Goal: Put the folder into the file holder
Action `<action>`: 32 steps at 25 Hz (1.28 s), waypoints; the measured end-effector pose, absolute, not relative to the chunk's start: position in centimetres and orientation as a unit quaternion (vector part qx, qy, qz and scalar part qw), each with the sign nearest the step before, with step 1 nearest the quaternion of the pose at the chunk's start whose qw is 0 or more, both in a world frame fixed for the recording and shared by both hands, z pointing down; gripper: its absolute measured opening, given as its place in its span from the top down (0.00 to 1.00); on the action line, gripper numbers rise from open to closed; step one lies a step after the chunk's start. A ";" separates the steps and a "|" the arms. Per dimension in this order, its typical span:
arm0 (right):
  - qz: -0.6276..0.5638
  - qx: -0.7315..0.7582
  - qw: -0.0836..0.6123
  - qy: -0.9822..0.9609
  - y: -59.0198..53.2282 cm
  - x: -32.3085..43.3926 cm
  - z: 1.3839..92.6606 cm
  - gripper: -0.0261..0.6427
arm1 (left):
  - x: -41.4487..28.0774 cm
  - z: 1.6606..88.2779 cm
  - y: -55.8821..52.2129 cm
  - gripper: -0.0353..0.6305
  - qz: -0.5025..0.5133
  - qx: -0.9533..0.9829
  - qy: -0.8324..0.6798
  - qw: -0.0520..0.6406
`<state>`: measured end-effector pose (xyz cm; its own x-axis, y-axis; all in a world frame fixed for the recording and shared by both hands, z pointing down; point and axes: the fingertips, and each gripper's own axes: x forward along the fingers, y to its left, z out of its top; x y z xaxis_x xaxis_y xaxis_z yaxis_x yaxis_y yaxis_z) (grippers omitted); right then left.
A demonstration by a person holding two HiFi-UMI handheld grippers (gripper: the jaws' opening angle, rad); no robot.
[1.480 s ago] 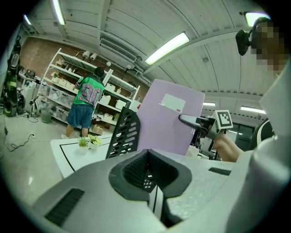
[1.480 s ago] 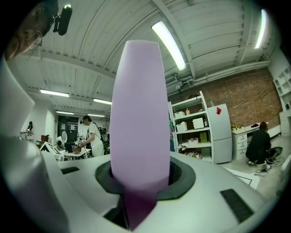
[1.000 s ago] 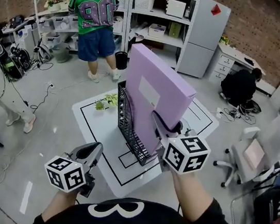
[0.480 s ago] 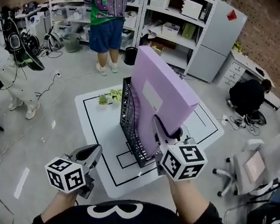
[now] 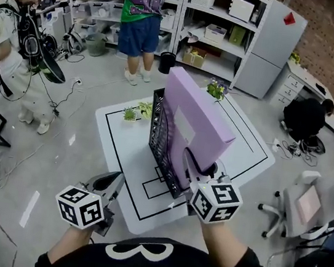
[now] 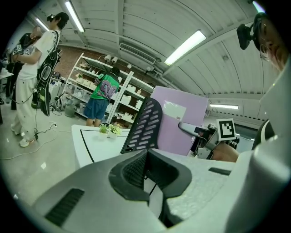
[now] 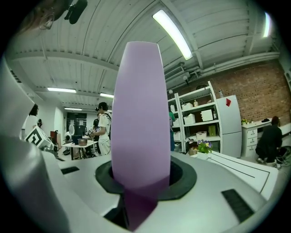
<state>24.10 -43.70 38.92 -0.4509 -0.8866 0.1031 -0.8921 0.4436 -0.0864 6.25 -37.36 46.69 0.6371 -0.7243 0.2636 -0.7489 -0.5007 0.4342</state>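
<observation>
A large purple folder (image 5: 196, 125) stands tilted on its edge, its lower part inside the black mesh file holder (image 5: 161, 136) on the white mat. My right gripper (image 5: 202, 166) is shut on the folder's near lower corner. In the right gripper view the folder (image 7: 138, 118) rises straight up from between the jaws (image 7: 141, 182). My left gripper (image 5: 110, 183) hangs low at the near left, apart from the holder, shut and holding nothing. From the left gripper view (image 6: 146, 157) I see the holder (image 6: 143, 125), the folder (image 6: 182, 123) and the right gripper (image 6: 200, 132).
The white mat (image 5: 121, 148) has black lines and small potted plants (image 5: 138, 112). A person in a green jersey (image 5: 145, 8) stands at the shelves behind it. A white fridge (image 5: 274, 40), a crouching person (image 5: 306, 116) and an office chair (image 5: 306, 203) are to the right.
The right gripper has sunk with the folder, and the folder's lower edge has gone deeper into the holder. The left gripper has dropped a little.
</observation>
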 end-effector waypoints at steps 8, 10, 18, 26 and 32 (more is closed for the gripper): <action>0.053 0.521 0.031 -0.851 -42.9 23.6 42.2 0.76 | 4.9 46.6 -35.0 0.94 0.040 0.860 -0.436 0.261; 0.051 0.519 0.038 -0.853 -42.7 23.4 42.9 0.76 | 4.3 46.4 -33.9 0.94 0.044 0.857 -0.441 0.264; 0.055 0.521 0.074 -0.849 -41.3 22.7 45.0 0.74 | 0.4 45.3 -28.9 0.94 0.031 0.836 -0.473 0.274; 0.050 0.541 0.100 -0.834 -40.1 22.9 44.6 0.59 | -1.1 45.3 -25.2 0.94 0.026 0.832 -0.481 0.276; 0.034 0.562 0.076 -0.823 -36.3 25.1 41.8 0.52 | -0.4 45.3 -23.2 0.94 0.019 0.840 -0.469 0.274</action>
